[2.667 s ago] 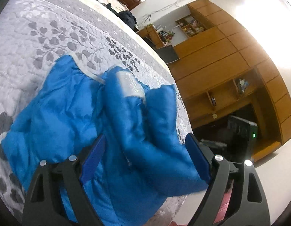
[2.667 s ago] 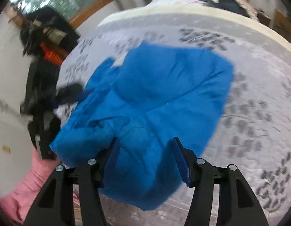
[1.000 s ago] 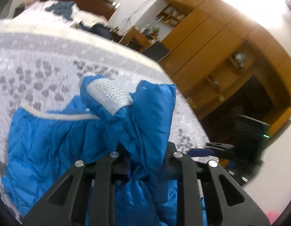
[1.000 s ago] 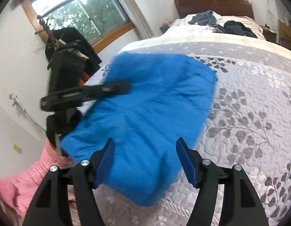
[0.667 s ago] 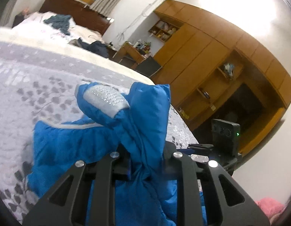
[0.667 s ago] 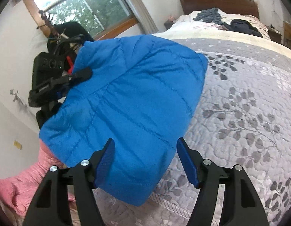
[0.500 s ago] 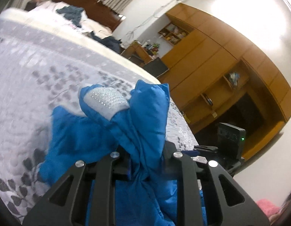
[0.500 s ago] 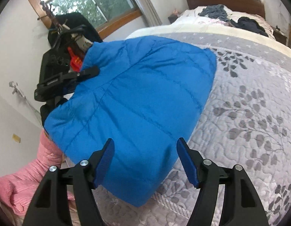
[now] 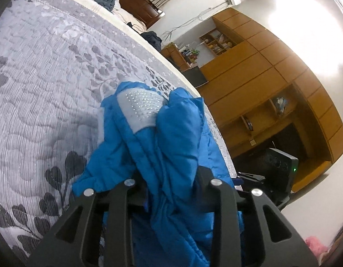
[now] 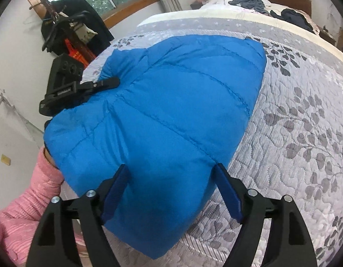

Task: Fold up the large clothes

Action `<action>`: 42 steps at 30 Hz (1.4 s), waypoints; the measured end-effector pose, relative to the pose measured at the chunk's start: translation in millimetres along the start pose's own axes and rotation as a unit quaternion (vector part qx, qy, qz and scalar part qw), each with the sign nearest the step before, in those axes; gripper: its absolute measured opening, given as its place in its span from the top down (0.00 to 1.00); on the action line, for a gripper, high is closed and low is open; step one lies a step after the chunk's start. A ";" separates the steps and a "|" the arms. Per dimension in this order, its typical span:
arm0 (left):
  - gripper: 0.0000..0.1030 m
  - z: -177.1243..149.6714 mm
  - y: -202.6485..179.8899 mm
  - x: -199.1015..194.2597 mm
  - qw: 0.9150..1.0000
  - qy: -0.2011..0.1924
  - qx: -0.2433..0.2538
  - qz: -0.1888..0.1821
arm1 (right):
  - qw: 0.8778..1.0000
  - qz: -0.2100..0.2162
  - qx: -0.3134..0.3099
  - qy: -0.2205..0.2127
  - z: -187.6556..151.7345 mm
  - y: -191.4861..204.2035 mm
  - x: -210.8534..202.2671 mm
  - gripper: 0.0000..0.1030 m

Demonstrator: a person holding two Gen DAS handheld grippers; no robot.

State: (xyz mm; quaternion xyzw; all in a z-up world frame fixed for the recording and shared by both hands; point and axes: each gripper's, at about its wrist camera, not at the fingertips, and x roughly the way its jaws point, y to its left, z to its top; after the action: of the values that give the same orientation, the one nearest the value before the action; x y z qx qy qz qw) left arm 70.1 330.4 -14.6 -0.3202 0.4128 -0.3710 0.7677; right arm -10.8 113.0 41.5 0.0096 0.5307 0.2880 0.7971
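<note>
Both grippers had work: my left gripper (image 9: 171,178) was clamped on a bunched fold of the blue jacket (image 10: 162,115), while my right gripper (image 10: 171,191) stood wide, straddling its near edge on the bed (image 10: 304,133). I judged the fold best carried straight ahead, kept taut, right pinning the hem. No brand or writing was legible.

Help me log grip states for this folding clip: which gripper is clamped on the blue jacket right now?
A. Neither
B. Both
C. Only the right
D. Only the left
D: the left gripper has its jaws pinched on a bunched fold of the blue jacket, while the right gripper has its jaws spread wide over the jacket's near edge.
</note>
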 end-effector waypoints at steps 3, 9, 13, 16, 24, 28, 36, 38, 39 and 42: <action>0.60 -0.5 -5.0 -4.2 1.000 0.000 -0.008 0.016 | 1.000 -0.001 0.003 0.001 -0.1 -0.8 1.7 0.20; 0.46 -14.8 -38.0 -46.7 0.996 -0.032 0.020 0.075 | 0.999 0.025 0.033 -0.008 -3.3 -12.0 -8.9 0.22; 0.41 -36.9 -74.4 -75.9 0.995 -0.047 0.049 0.078 | 0.999 0.030 0.039 -0.020 -5.9 -16.5 -19.9 0.22; 0.34 -55.7 -108.9 -78.2 0.994 -0.035 0.084 0.067 | 0.998 0.034 0.039 -0.025 -6.9 -14.0 -24.3 0.22; 0.29 -74.5 -133.2 -50.6 0.992 0.018 0.092 0.085 | 0.998 0.039 0.041 -0.026 -14.7 -11.5 -26.8 0.22; 0.48 -68.4 -122.3 -36.0 0.990 0.030 0.078 0.110 | 0.998 0.045 0.043 -0.025 -16.2 -10.0 -24.1 0.22; 0.89 -68.3 -121.7 -54.4 0.996 -0.006 0.065 0.068 | 0.999 0.036 0.028 -0.021 -16.2 0.9 -21.3 0.22; 0.90 -74.2 -127.9 -65.9 0.994 -0.023 0.080 0.073 | 0.999 0.035 0.026 -0.016 -16.4 2.3 -18.9 0.22; 0.90 -77.8 -126.7 -70.2 0.994 -0.026 0.079 0.077 | 0.999 0.036 0.025 -0.014 -16.1 2.5 -17.7 0.22; 0.90 -86.5 -109.0 -72.9 0.995 -0.018 0.050 0.084 | 0.999 0.034 0.022 -0.007 -15.9 4.2 -13.1 0.21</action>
State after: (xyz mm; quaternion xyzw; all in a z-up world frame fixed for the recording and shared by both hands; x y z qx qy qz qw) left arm -66.5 318.5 62.1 -0.2523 0.4052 -0.3192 0.8187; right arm -29.8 105.7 47.0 0.0471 0.5305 0.3032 0.7902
